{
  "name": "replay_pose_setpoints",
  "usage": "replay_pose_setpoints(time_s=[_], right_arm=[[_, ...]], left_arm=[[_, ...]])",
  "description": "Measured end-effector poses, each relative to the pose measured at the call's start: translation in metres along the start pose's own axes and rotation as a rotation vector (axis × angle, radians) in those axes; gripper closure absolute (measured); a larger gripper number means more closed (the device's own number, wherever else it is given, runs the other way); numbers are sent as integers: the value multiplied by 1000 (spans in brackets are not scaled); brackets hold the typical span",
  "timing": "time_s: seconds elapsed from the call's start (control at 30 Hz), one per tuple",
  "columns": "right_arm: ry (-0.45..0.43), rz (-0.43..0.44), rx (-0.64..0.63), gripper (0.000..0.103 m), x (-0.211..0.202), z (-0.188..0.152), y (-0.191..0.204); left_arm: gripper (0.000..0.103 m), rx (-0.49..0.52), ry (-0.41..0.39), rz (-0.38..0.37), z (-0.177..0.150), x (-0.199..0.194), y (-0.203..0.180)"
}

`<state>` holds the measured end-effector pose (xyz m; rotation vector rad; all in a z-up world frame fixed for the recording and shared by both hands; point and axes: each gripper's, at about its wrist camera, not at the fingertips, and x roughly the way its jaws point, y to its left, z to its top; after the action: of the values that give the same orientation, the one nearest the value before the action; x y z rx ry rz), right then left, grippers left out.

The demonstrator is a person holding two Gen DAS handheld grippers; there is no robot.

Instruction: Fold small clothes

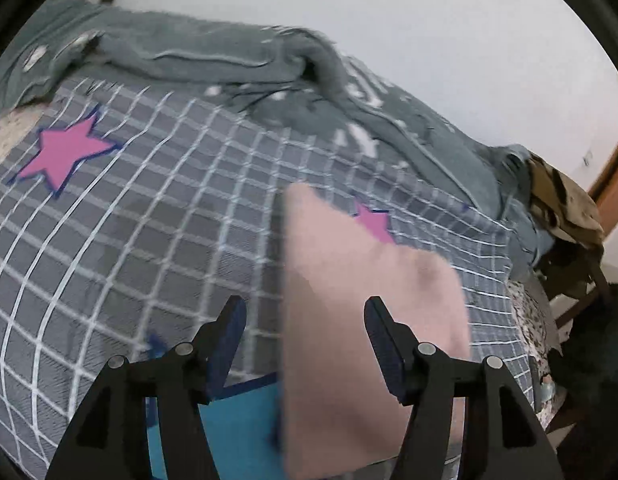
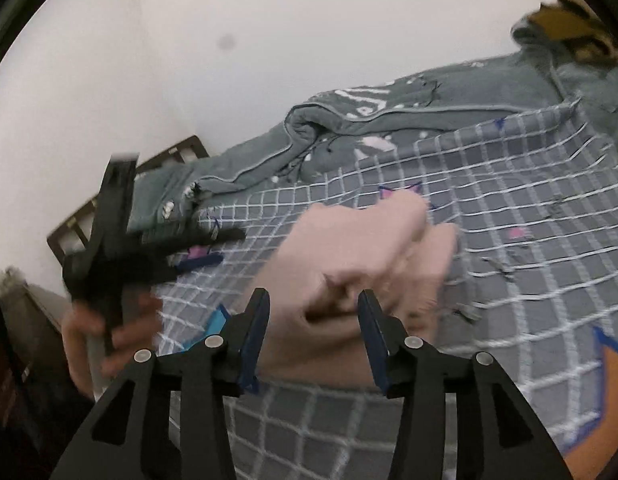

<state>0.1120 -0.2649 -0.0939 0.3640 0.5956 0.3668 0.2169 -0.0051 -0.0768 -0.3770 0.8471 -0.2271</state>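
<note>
The soft pale-pink folded garment [image 2: 349,264] lies on the grey white-checked bedspread with pink stars [image 1: 157,216] — under both tools. The right tool [image 2: 313,300] stands apart over its crease, pressing nothing; the left tool [image 1: 305,308] gapes too, empty. Beyond the garment, a rumpled grey-green blanket [image 1: 213,56] lines the white wall [image 2: 229,40].

soft even daylight, heavy motion blur, fisheye bending, dark vignette corners
</note>
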Motion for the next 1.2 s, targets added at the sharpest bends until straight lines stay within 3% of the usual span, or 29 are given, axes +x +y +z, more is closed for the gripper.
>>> replay_pose_setpoints(time_s=[0.07,0.1,0.13,0.2,0.3,0.37,0.47,0.57,0.7,0.73,0.87,0.97,1.0,1.03,1.1,1.17,1.2], right_arm=[[53,-41,54,60,29,3,-1],[78,-57,72,74,38,2,-3],[114,-89,91,97,51,1,-5],[107,-144,41,98,55,-3,-2],[-86,-174,8,99,13,-1,-5],[-63,-198,58,99,12,-7,-20],[54,-284,-9,99,40,-30,-23],[51,-295,-77,96,33,-34,-13],[55,-264,-98,68,30,-16,-8],[45,-269,-104,65,32,-8,-7],[53,-286,-49,64,50,11,-17],[115,-340,42,65,76,18,-33],[117,-344,47,72,80,17,-34],[95,-347,18,81,78,17,-29],[-11,-328,-49,84,56,18,-20],[-92,-294,35,84,36,15,-33],[-82,-303,83,84,35,12,-43]], left_arm=[[44,-23,14,-9,-5,0,18],[44,-29,18,-14,-7,0,23],[44,-31,19,-21,-10,0,27],[44,-21,17,-29,-14,-1,29],[44,37,6,-49,-18,0,25],[44,61,3,-90,-19,3,21],[44,64,26,-140,-21,13,14],[44,98,23,-156,-23,20,10],[43,119,22,-228,-33,27,16],[42,111,16,-245,-35,27,18],[41,103,11,-277,-33,31,23],[39,98,14,-287,-33,35,27],[39,99,16,-288,-33,36,27],[39,104,17,-296,-32,37,26],[39,107,28,-334,-31,38,25],[38,106,48,-396,-31,40,24],[38,106,60,-417,-31,42,23]])
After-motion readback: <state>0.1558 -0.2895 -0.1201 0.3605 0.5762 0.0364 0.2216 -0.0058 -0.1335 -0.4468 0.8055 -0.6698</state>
